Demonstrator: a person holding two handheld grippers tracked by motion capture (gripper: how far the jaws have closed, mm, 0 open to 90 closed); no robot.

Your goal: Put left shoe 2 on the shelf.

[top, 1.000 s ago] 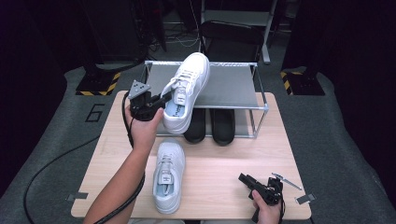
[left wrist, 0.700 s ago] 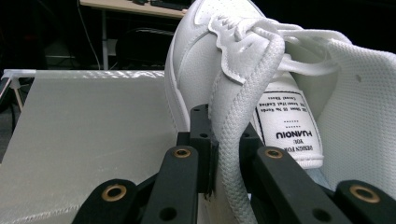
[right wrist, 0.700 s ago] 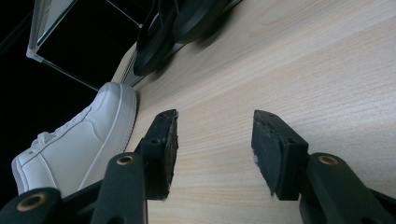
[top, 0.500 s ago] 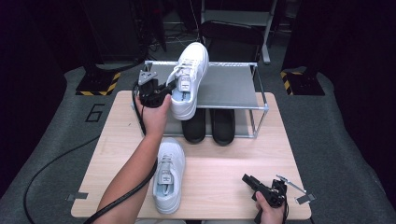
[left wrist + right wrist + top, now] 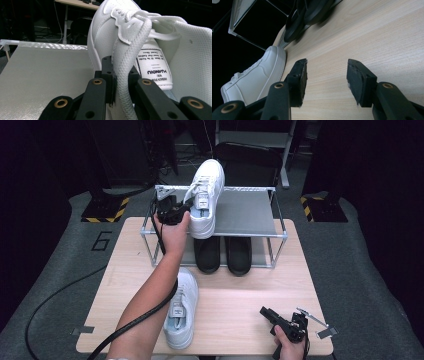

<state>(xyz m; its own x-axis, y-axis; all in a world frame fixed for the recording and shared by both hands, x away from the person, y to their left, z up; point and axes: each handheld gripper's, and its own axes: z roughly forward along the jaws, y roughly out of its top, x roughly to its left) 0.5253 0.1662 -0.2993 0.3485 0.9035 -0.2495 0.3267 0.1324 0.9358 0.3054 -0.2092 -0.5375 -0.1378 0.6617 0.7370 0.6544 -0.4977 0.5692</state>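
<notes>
Up on the rack's top shelf (image 5: 250,212), near its left end, the white sneaker (image 5: 206,195) is sitting with its toe pointing toward the far edge and its heel hanging slightly over the shelf's near rail. The left gripper (image 5: 172,212) is clamping the shoe's collar beside the tongue; in the left gripper view the jaws are pressing together on that padded rim (image 5: 122,82), with the tongue label (image 5: 155,67) showing just beside them. The rack (image 5: 280,235) itself is standing along the table's far edge, and its lower level is holding a pair of black slippers (image 5: 222,255), side by side under the shelf. A second white sneaker (image 5: 181,307) is lying on the table (image 5: 240,295) toward the near edge, left of centre. The right gripper (image 5: 272,316) is resting at the table's near right corner, its jaws standing apart with bare wood between them, holding nothing.
</notes>
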